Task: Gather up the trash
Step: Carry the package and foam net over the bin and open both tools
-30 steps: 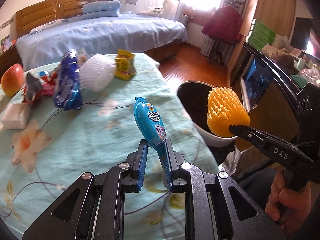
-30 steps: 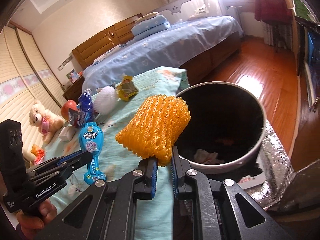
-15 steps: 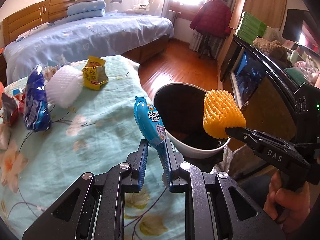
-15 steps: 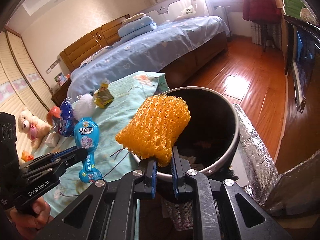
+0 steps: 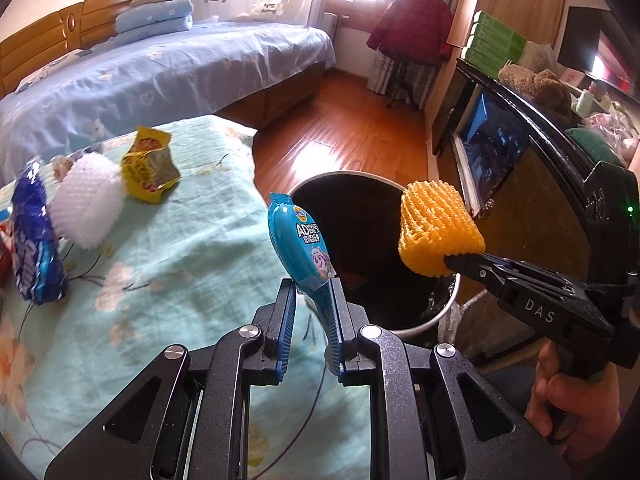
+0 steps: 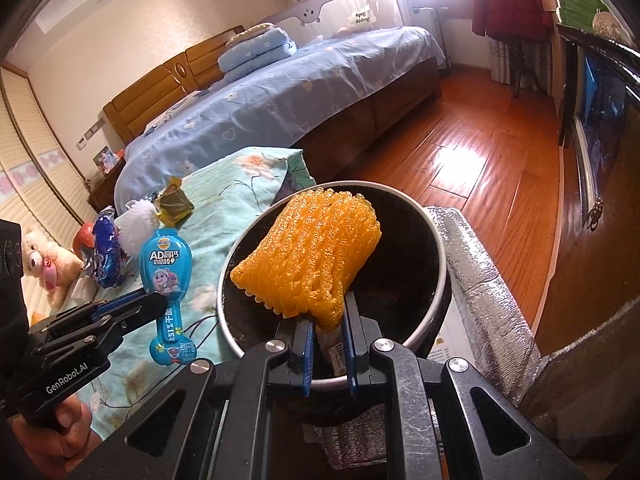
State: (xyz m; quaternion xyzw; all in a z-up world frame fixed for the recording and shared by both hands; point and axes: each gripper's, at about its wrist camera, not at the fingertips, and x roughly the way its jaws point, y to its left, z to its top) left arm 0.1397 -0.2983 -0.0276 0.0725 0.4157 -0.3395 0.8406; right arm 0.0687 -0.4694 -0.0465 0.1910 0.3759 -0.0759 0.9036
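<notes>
My left gripper (image 5: 314, 292) is shut on a blue bone-shaped snack packet (image 5: 301, 246), held upright at the table's right edge, beside the bin. The same blue packet (image 6: 167, 276) shows in the right wrist view, pinched by the left gripper (image 6: 154, 300). My right gripper (image 6: 327, 320) is shut on an orange foam fruit net (image 6: 312, 256), which hangs over the open mouth of the round black bin (image 6: 434, 240). In the left wrist view the orange net (image 5: 436, 228) sits over the bin (image 5: 352, 216), gripped by the right gripper (image 5: 454, 260).
On the floral teal cloth (image 5: 160, 260) lie a white foam net (image 5: 86, 206), a yellow snack bag (image 5: 150, 166) and a blue wrapper (image 5: 34, 236). A blue bed (image 5: 160, 68) stands behind. A dark cabinet (image 5: 520, 152) runs along the right. A silver foil mat (image 6: 480, 280) lies beside the bin.
Both grippers have travelled right, away from the table's middle toward the bin. The orange net now hangs over the bin's opening and the blue packet has reached the table edge.
</notes>
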